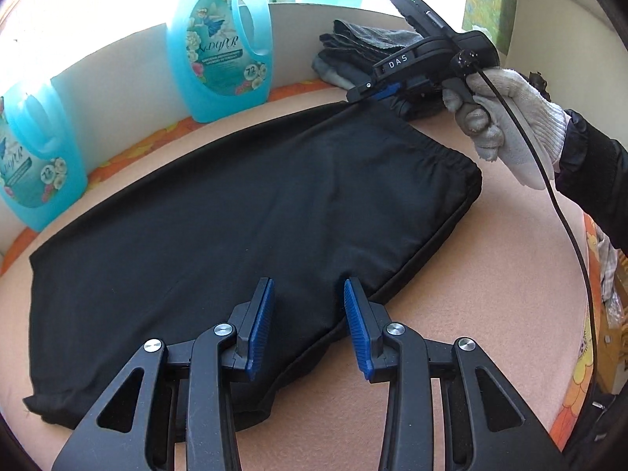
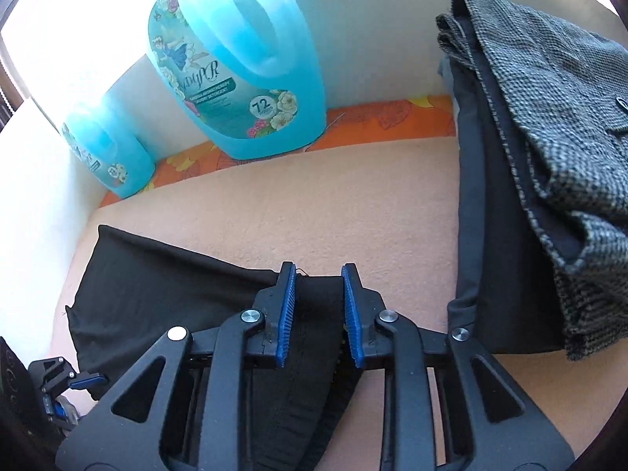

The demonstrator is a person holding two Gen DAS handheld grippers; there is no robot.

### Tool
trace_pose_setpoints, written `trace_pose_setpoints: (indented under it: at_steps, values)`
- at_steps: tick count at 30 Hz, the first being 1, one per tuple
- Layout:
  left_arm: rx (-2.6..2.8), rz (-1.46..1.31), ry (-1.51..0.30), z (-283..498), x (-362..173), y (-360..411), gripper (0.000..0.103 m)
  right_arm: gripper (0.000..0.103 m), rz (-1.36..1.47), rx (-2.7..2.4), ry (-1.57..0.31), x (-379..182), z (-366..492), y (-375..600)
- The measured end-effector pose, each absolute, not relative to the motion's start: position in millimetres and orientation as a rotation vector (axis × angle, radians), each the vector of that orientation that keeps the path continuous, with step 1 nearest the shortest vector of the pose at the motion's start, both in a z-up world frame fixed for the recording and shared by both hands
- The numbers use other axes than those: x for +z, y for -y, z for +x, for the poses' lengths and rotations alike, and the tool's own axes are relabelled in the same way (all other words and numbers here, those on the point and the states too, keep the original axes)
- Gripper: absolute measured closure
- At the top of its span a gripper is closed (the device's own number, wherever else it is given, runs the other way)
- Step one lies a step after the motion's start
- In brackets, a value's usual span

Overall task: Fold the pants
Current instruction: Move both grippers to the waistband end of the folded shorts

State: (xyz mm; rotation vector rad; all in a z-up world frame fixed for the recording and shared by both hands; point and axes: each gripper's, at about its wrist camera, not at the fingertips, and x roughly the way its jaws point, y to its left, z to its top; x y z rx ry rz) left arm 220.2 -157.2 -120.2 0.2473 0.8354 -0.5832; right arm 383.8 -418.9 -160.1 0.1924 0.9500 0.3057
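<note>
The bench [image 1: 463, 235], covered in a peach cloth with an orange patterned border, is carrying everything in view. The pants [image 1: 235, 212], black and already folded to a broad slab, are lying across the middle of the bench, waistband toward the right edge and the leg ends toward the left edge. A pile of folded clothes [image 2: 549, 149], dark with a grey tweed piece on top, is sitting at the far right corner, apart from the pants. Two blue detergent jugs [image 1: 219, 51] are standing along the far edge against the wall.

The left gripper [image 1: 308, 324] is hovering over the near edge of the pants, its blue pads spread, with cloth lying beneath them but not pinched. The right gripper [image 2: 318, 308], held in a white-gloved hand [image 1: 506, 121], is reaching to the far edge of the pants near the waistband. A strip of black cloth is standing between its pads; whether both pads are pressing on it, I cannot tell. A black cable [image 1: 565, 227] is trailing from this gripper.
</note>
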Motion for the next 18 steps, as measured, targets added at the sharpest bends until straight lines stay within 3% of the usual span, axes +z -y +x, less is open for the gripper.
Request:
trace_pose_setpoints:
  at_steps: [7, 10, 16, 18]
  values:
    - [-0.629, 0.262, -0.821, 214.2, -114.1, 172.4, 0.068, 0.078, 0.153, 0.241, -0.976, -167.5, 386.6, 416.5]
    - [-0.665, 0.296, -0.799, 206.1, -109.0, 185.0, 0.068, 0.068, 0.164, 0.206, -0.970, -162.8, 380.3, 421.6]
    - [-0.722, 0.329, -0.786, 205.4, -110.4, 211.1, 0.067, 0.065, 0.175, 0.184, -0.965, -153.5, 348.9, 432.6]
    - [-0.722, 0.321, -0.791, 206.5, -111.9, 214.3, 0.067, 0.058, 0.199, 0.187, -0.973, -153.0, 334.3, 435.6]
